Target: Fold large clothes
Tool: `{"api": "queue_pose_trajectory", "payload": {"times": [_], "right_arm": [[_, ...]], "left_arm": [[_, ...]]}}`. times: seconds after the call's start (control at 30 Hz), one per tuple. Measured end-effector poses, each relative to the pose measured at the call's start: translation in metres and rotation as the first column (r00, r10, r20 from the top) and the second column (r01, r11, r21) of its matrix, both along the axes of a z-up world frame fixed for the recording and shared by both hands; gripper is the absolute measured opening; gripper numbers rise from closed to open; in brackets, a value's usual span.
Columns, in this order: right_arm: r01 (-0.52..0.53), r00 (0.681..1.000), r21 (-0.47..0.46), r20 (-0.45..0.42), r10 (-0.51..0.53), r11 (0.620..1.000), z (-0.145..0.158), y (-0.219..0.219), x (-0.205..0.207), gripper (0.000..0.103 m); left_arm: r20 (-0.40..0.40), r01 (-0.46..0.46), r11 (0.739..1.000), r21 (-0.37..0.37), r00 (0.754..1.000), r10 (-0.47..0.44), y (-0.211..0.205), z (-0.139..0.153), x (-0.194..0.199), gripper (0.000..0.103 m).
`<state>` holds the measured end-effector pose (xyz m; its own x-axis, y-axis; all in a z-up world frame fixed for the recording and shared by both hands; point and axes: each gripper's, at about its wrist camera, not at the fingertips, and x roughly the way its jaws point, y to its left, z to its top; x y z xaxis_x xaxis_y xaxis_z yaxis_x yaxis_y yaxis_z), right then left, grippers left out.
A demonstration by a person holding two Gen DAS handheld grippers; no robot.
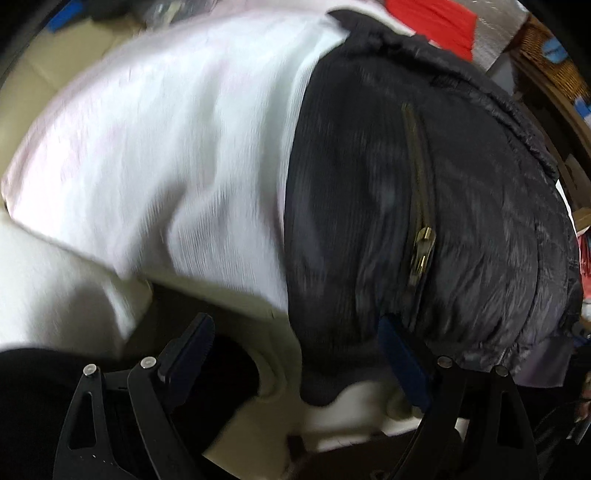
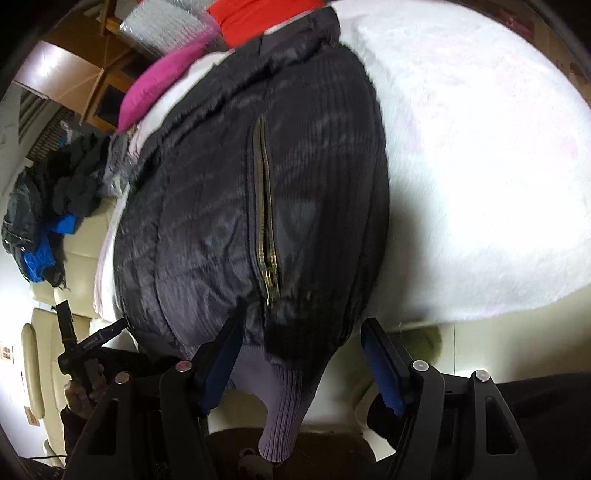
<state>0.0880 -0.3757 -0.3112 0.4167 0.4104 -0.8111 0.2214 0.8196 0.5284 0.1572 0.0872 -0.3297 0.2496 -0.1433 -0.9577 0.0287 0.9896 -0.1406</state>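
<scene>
Dark jacket (image 2: 207,229) lying flat on a white fluffy blanket (image 2: 480,166), near edge hanging a bit over the side, ribbed cuff (image 2: 280,413) dangling down. Right gripper (image 2: 299,354) wide open, nothing held — the jacket's near hem sitting between its two fingers but not pinched. Left gripper (image 1: 295,350) open too, holding nothing, with its right finger (image 1: 402,354) just under the jacket's near edge. Best to slide each gripper onto the hem, well apart, one near each side, then close on the thick cloth and not on the zip (image 2: 266,221). Good to grab both layers together so the puffy stuff does not slip. Then lift both sides evenly and carry the near edge over to the far edge — slow, so no bunching. Counted: one jacket, one blanket, one zip, two grippers. Also one pink thing (image 2: 162,81) and one red thing (image 2: 258,14) at the far side, and a heap of dark and blue clothes (image 2: 48,221) off to the left, too tangled to count.
</scene>
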Motion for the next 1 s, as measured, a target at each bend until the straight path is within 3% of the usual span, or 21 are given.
{"api": "queue_pose_trajectory", "payload": {"times": [0.27, 0.47, 0.5, 0.57, 0.6, 0.63, 0.67, 0.73, 0.87, 0.97, 1.0], "right_arm": [[-0.036, 0.996, 0.003, -0.076, 0.036, 0.999, -0.02, 0.023, 0.007, 0.071], [-0.049, 0.991, 0.002, -0.125, 0.049, 0.999, -0.036, 0.039, 0.015, 0.071], [-0.047, 0.99, 0.004, -0.13, 0.047, 0.999, -0.039, 0.041, 0.016, 0.071], [-0.04, 0.991, 0.003, -0.125, 0.04, 0.999, -0.042, 0.045, 0.017, 0.071], [-0.042, 0.992, -0.001, -0.117, 0.042, 0.999, -0.042, 0.046, 0.017, 0.067], [-0.045, 0.993, -0.011, -0.107, 0.044, 0.999, -0.041, 0.047, 0.016, 0.058], [-0.054, 0.994, -0.028, -0.098, 0.051, 0.998, -0.038, 0.05, 0.016, 0.054], [-0.073, 0.994, -0.051, -0.082, 0.068, 0.996, -0.033, 0.056, 0.012, 0.036], [-0.102, 0.994, -0.081, -0.055, 0.098, 0.992, -0.02, 0.062, 0.004, 0.029], [-0.087, 0.995, -0.026, -0.047, 0.086, 0.996, -0.022, 0.057, 0.0, 0.029], [-0.079, 0.995, -0.017, -0.062, 0.077, 0.997, -0.025, 0.055, 0.0, 0.031]], "left_arm": [[-0.125, 0.01, 0.995, -0.1, 0.992, -0.023, -0.003, -0.03, -0.004, 0.09], [-0.12, 0.001, 0.989, -0.149, 0.993, -0.019, -0.002, -0.035, -0.004, 0.09], [-0.107, 0.008, 0.988, -0.151, 0.994, -0.024, -0.002, -0.033, -0.005, 0.086], [-0.089, 0.033, 0.986, -0.166, 0.995, -0.048, -0.006, -0.031, -0.004, 0.067], [-0.089, 0.047, 0.984, -0.174, 0.994, -0.063, -0.008, -0.03, -0.005, 0.051], [-0.082, 0.064, 0.985, -0.162, 0.994, -0.078, -0.01, -0.03, -0.007, 0.042], [-0.072, 0.071, 0.987, -0.144, 0.994, -0.082, -0.016, -0.029, -0.009, 0.04], [-0.061, 0.078, 0.987, -0.137, 0.994, -0.087, -0.02, -0.026, -0.01, 0.032], [-0.065, 0.065, 0.984, -0.163, 0.995, -0.076, -0.018, -0.019, -0.01, 0.031], [-0.105, 0.035, 0.983, -0.183, 0.993, -0.055, -0.003, -0.024, -0.007, 0.052], [-0.125, 0.02, 0.982, -0.189, 0.991, -0.045, 0.0, -0.027, -0.007, 0.067]]}}
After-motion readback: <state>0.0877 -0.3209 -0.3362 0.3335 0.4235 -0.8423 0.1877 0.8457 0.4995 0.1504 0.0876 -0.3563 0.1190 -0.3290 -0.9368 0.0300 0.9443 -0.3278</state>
